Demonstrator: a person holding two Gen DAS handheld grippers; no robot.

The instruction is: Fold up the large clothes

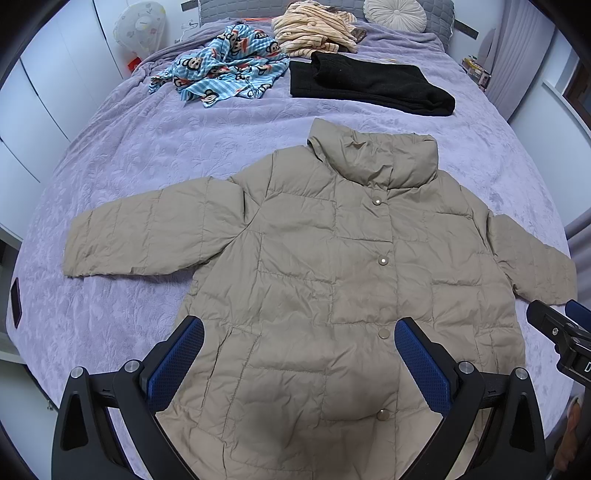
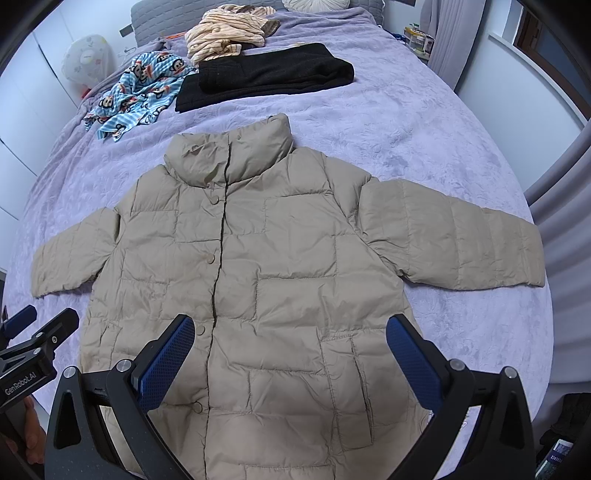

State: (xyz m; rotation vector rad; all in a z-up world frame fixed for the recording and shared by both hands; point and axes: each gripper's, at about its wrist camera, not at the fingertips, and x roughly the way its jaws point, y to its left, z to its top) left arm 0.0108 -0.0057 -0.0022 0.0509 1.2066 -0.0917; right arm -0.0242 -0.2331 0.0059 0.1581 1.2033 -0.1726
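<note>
A beige quilted puffer jacket [image 1: 325,266] lies flat and face up on the purple bedspread [image 1: 147,147], buttoned, collar away from me, both sleeves spread out sideways. It also fills the right wrist view [image 2: 280,266]. My left gripper [image 1: 299,332] is open and empty, hovering over the jacket's lower front. My right gripper [image 2: 290,328] is open and empty, hovering over the lower front to the right of the button line. Each gripper shows at the edge of the other's view.
Near the head of the bed lie a folded black garment [image 1: 369,85], a blue monkey-print garment [image 1: 225,70] and a crumpled cream striped garment [image 1: 314,31]. A round cushion [image 1: 395,13] sits at the headboard. White wardrobe doors [image 1: 44,92] stand on the left.
</note>
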